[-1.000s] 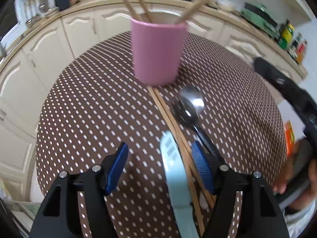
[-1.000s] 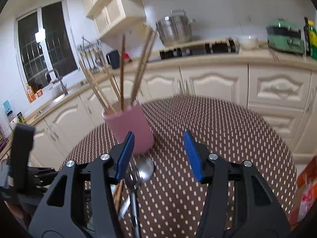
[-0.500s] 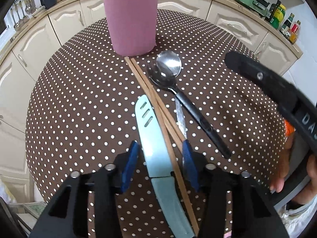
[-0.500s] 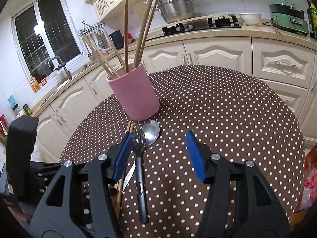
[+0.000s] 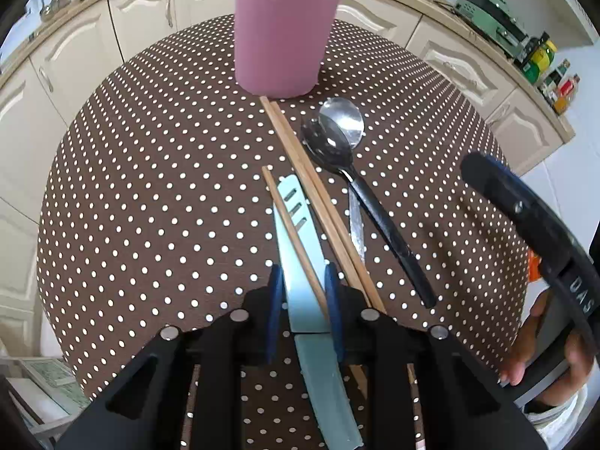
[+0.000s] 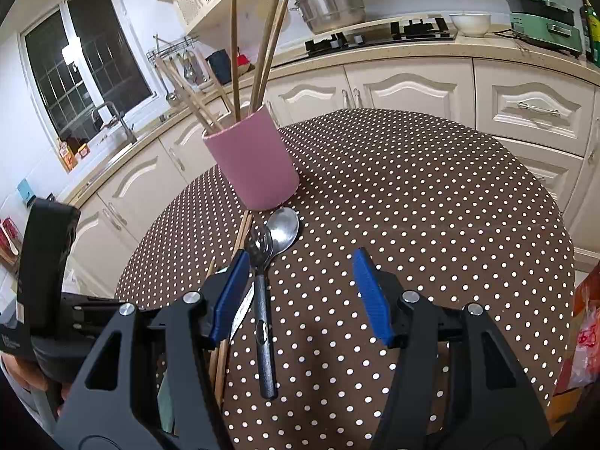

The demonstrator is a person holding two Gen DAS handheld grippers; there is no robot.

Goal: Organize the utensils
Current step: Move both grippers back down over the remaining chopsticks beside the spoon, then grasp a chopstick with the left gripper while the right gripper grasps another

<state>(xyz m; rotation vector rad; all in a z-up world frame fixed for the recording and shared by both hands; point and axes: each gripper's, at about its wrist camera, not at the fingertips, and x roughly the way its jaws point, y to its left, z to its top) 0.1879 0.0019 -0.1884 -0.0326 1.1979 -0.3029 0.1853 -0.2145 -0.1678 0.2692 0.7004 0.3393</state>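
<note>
On a round counter (image 5: pixel 123 195) under a brown polka-dot cloth, the left tool (image 5: pixel 304 288) has its blue pads drawn in close around a pale blue knife (image 5: pixel 300 247) and a single chopstick (image 5: pixel 296 240) lying along its blade; the jaws have just been closing, and the pads now press both sides of the pair near where the blade meets the handle. Just right of the knife, two more chopsticks (image 5: pixel 300 157) run from the near edge to the foot of a pink cup (image 5: pixel 285 33), which stands at the far side with further chopsticks upright in it. Right again lie a black-handled spoon (image 5: pixel 360 195) and a steel spoon (image 5: pixel 347 120), bowls overlapping near the cup. The right tool (image 6: pixel 300 292) hovers over the counter with jaws about half open and nothing between the pads, the black-handled spoon lying just inside its left pad.
</note>
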